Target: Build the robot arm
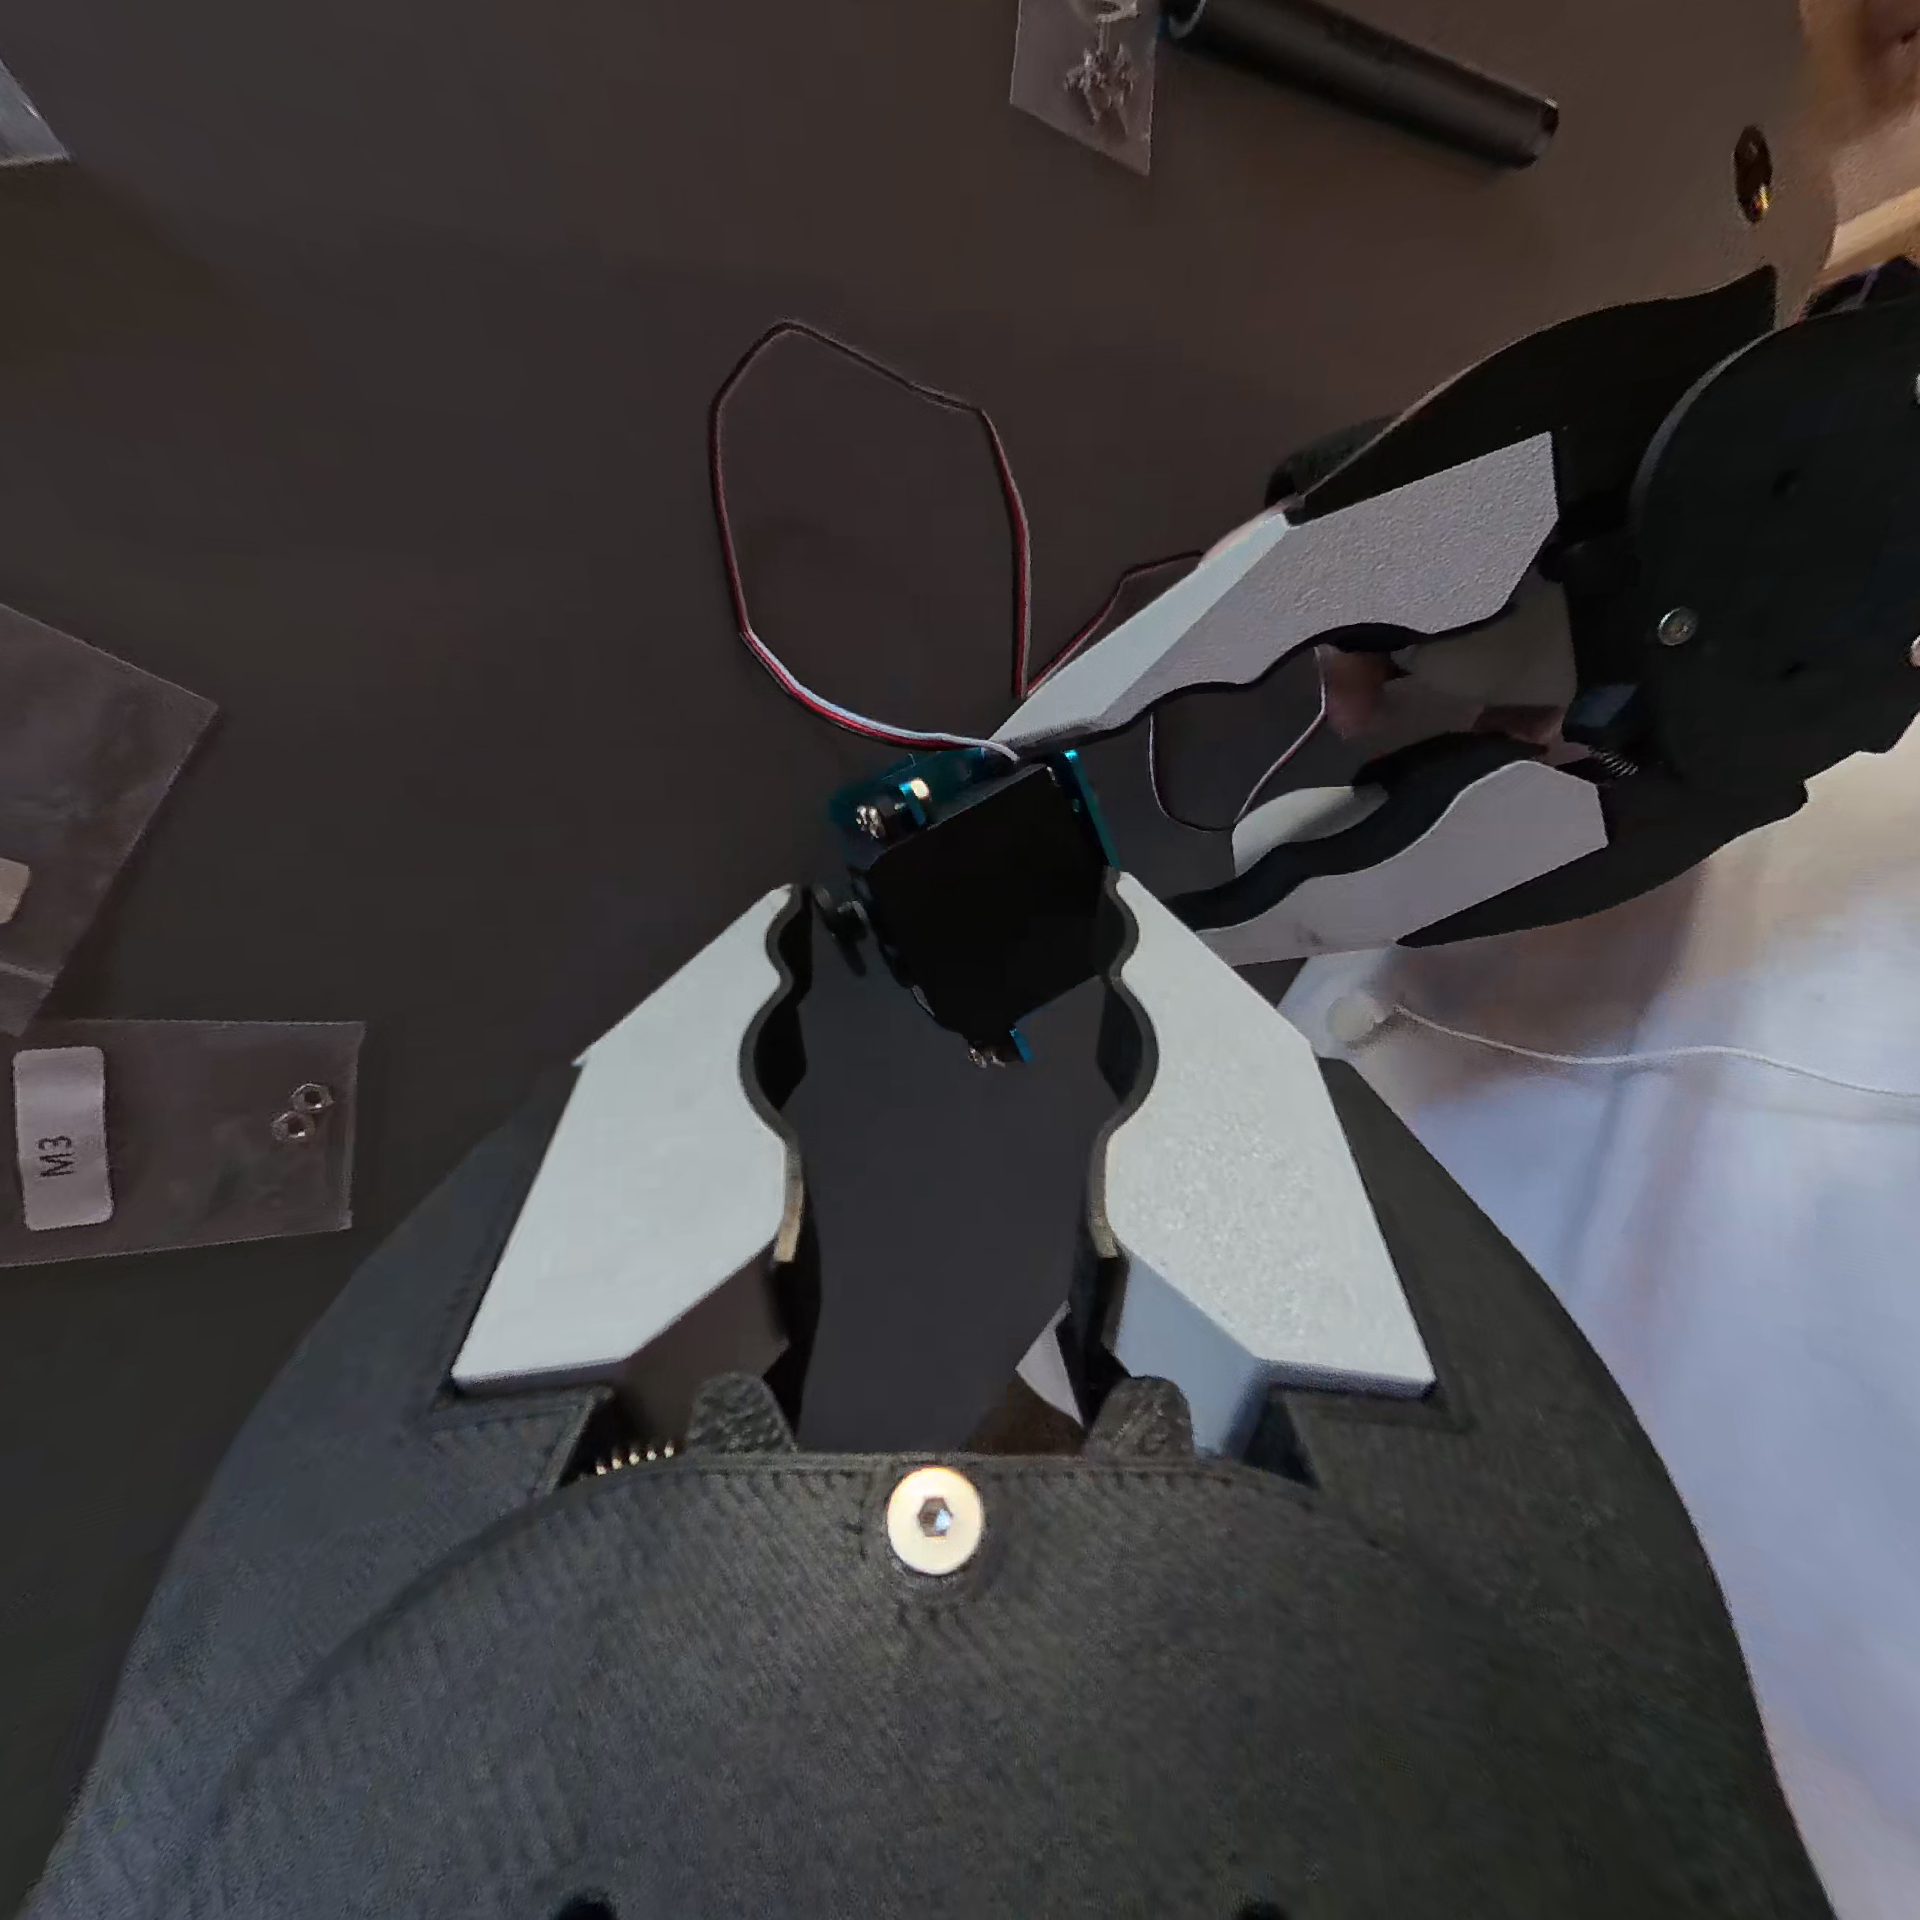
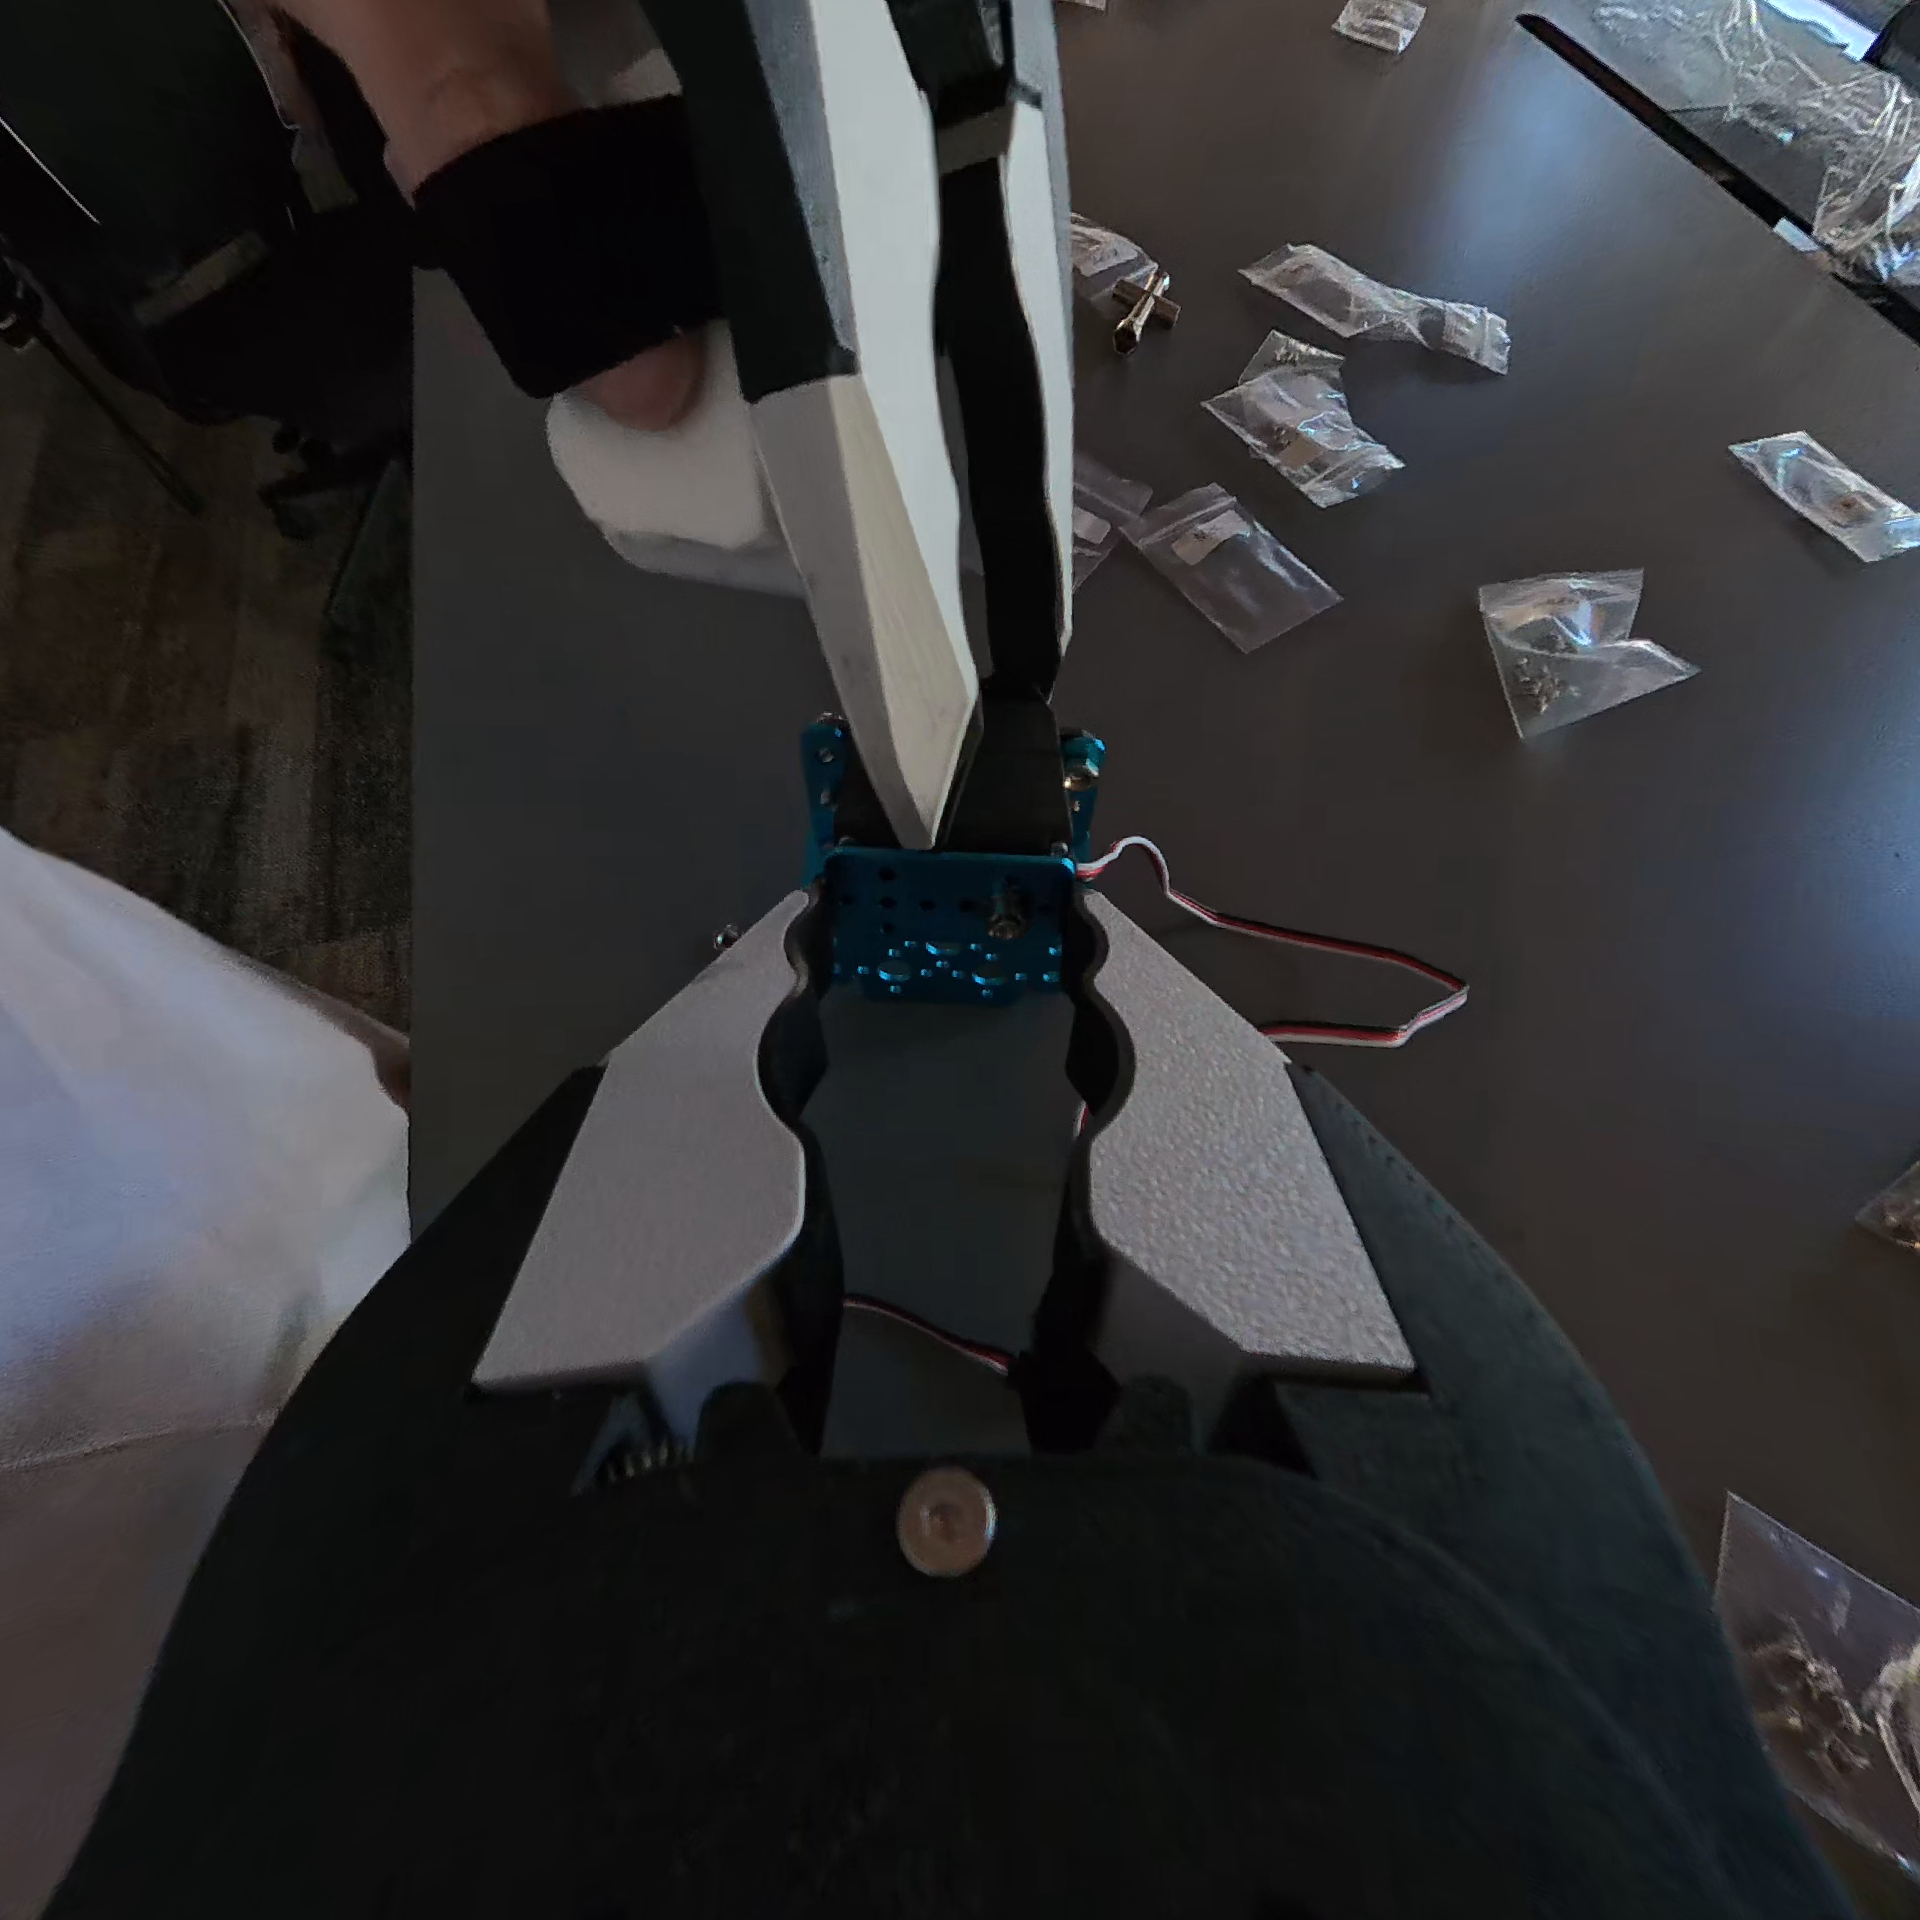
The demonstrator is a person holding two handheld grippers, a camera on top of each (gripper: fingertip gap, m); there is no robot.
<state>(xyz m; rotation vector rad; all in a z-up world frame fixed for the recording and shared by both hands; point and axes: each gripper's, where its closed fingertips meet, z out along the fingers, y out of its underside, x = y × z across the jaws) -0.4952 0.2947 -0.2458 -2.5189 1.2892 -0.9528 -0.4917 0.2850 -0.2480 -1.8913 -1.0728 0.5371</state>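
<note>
A black servo [image 1: 987, 914] sits in a blue metal bracket [image 1: 902, 802], held above the dark table [image 1: 416, 416]. My left gripper [image 1: 954, 904] is shut on the servo body. In the right wrist view the blue perforated bracket plate [image 2: 945, 935] is clamped between the fingertips of my right gripper [image 2: 945, 920]. The left gripper [image 2: 987, 748] comes down from above onto the servo [image 2: 1013, 774]. The right gripper [image 1: 1132, 831] enters the left wrist view from the right. A red, white and black wire [image 1: 727, 499] loops from the servo over the table and also shows in the right wrist view [image 2: 1351, 966].
Several clear bags of small parts [image 2: 1299, 426] lie scattered on the table [image 2: 1455, 1143], one labelled bag [image 1: 187, 1132] at left. A metal cross wrench [image 2: 1143, 301] and a black cylinder [image 1: 1371, 78] lie farther back. The table edge [image 2: 416, 727] runs at left. A person's white garment [image 1: 1662, 1247] is close. The tips of both grippers are at nearly the same place.
</note>
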